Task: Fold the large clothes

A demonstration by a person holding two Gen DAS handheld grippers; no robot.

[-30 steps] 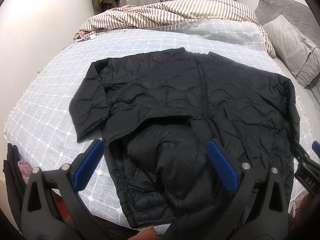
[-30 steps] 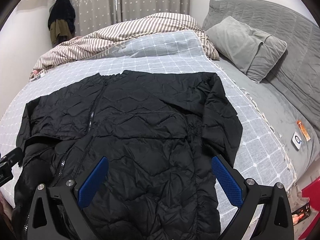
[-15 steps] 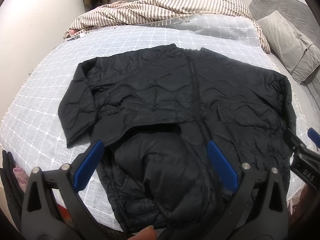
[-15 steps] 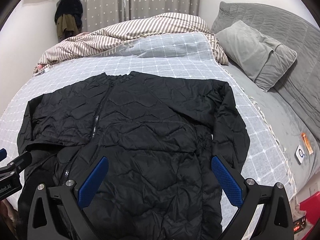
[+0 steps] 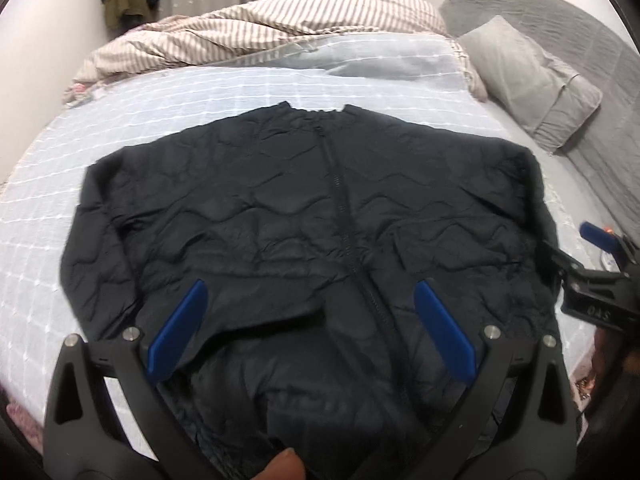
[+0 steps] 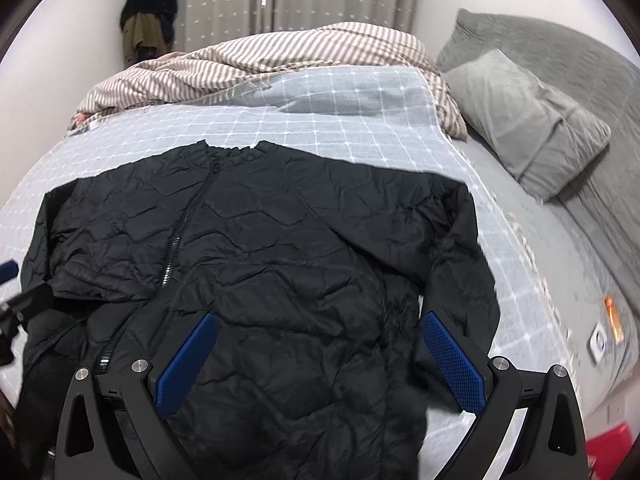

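Note:
A black quilted jacket [image 5: 312, 220] lies front-up on the bed, collar away from me, zipper down the middle, both sleeves down along its sides. Its lower left front panel is flipped up, showing the lining near the hem. My left gripper [image 5: 310, 320] hovers open above the lower left part of the jacket, nothing between its blue pads. My right gripper [image 6: 316, 356] hangs open over the lower right part of the jacket [image 6: 280, 272]. The right gripper [image 5: 600, 280] also shows at the right edge of the left wrist view.
The jacket rests on a grey checked bedspread [image 6: 340, 120]. A striped duvet [image 6: 256, 64] is bunched at the far side. A grey pillow [image 6: 528, 120] and headboard lie to the right. Clothes [image 6: 148, 28] hang in the far corner by the curtains.
Both grippers have shifted so the jacket sits more centred and closer in each view; the left view has swung rightward. The jacket itself has not moved and both grippers stay open.

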